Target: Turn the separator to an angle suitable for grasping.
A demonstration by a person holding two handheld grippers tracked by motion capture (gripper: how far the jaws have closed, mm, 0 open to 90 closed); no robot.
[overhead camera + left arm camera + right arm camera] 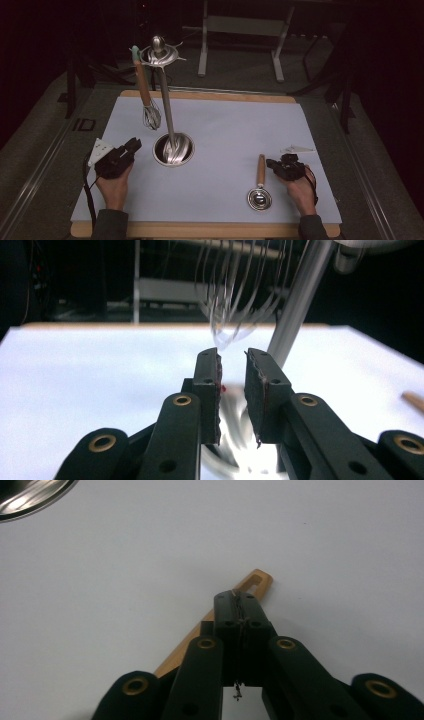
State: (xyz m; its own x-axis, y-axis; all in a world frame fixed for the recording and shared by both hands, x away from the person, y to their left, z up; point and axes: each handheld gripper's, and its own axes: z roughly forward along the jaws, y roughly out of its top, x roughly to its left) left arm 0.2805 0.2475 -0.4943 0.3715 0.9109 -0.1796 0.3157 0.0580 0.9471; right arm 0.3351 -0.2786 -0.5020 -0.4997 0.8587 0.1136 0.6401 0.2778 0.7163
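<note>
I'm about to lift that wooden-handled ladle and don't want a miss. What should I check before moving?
1. Right gripper around the ladle's wooden handle: not ok, jaws shut together, handle outside them.
2. Ladle flat on the mat, apart from other things: ok.
3. Left gripper empty: ok, jaws apart, nothing between.
4. Left gripper clear of the stand: cannot tell, very close.
5. Whisk hanging on the stand: ok.

I'm seeing glossy polished metal on the stand [169, 120], a wooden handle on the strainer [260, 184], thin wire on the whisk [152, 117], and a matt white surface [225, 130].
</note>
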